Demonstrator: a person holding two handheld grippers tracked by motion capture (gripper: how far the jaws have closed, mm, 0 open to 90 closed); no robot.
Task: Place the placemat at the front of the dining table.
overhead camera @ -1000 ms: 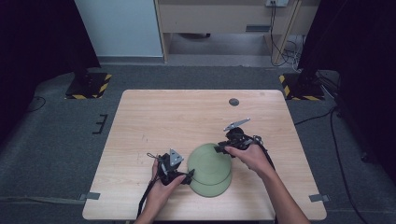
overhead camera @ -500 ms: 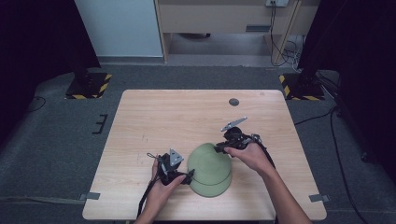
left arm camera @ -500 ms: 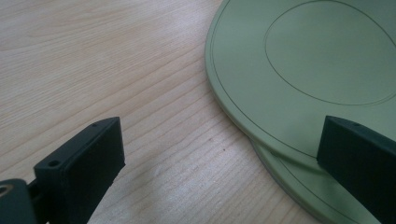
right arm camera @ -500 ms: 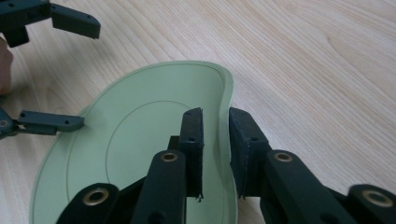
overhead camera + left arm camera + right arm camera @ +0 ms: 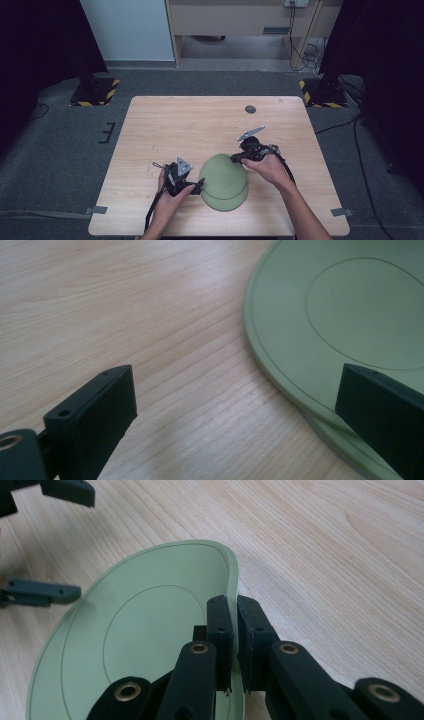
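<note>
Green plates (image 5: 223,181) on wooden table (image 5: 190,125).
Right gripper (image 5: 233,630) just closed, pinching upper plate's rim; left gripper (image 5: 235,405) spread wide beside the stack's edge.

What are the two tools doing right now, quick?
Left tool: open, one side over the green plates, not squeezing.
Right tool: just closed on the top green plate's rim.

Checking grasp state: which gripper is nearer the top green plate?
Right. The right gripper has just closed on the top plate's rim; the left gripper is open, straddling the stack's edge without touching.
</note>
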